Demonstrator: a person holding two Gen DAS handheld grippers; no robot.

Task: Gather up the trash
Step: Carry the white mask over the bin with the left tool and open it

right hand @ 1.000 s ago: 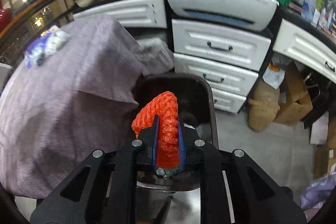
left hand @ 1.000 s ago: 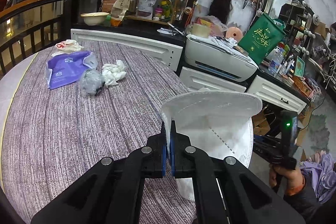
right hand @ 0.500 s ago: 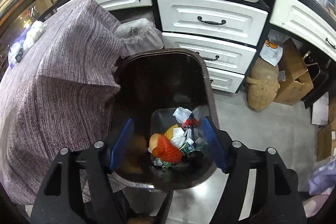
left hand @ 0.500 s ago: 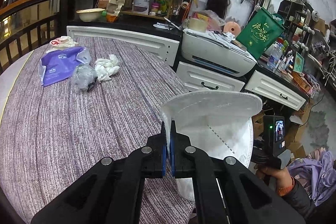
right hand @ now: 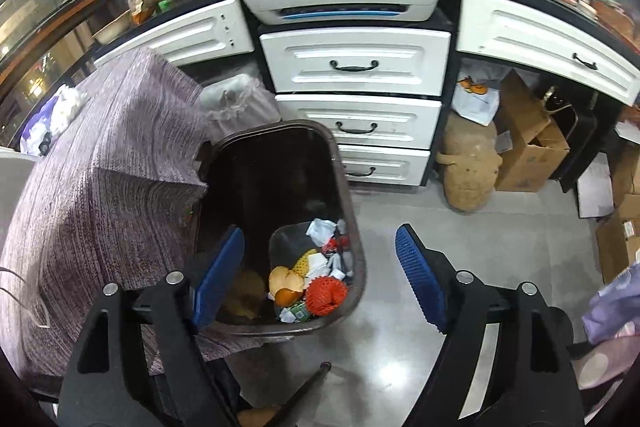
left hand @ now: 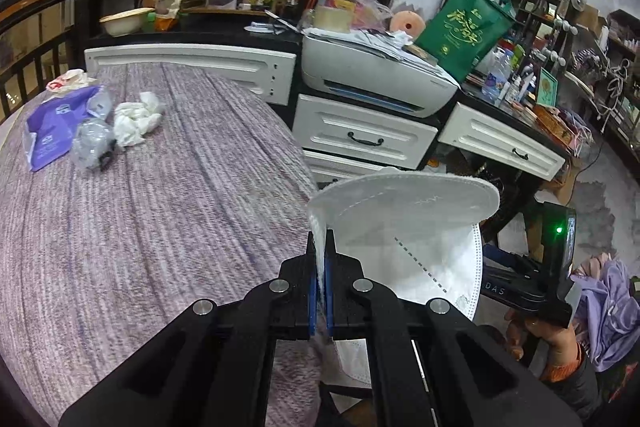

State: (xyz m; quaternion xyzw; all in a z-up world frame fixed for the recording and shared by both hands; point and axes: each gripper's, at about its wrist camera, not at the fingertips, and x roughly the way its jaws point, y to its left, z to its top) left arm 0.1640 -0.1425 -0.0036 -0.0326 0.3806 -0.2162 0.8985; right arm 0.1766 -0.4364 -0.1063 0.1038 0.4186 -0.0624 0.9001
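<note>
Your left gripper (left hand: pixel 319 259) is clamping a white mask (left hand: pixel 404 227) beside the table (left hand: pixel 160 227) edge. Your right gripper (right hand: pixel 320 267), jaws just opening and now empty, is hanging above the bin (right hand: pixel 340 163) beside the table; the red net (right hand: pixel 326 293) is lying inside the bin.

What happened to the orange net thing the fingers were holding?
The right gripper has just opened its fingers and let the orange foam net drop into the brown trash bin. The left gripper stays shut on the white face mask, and the table trash is unchanged.
</note>
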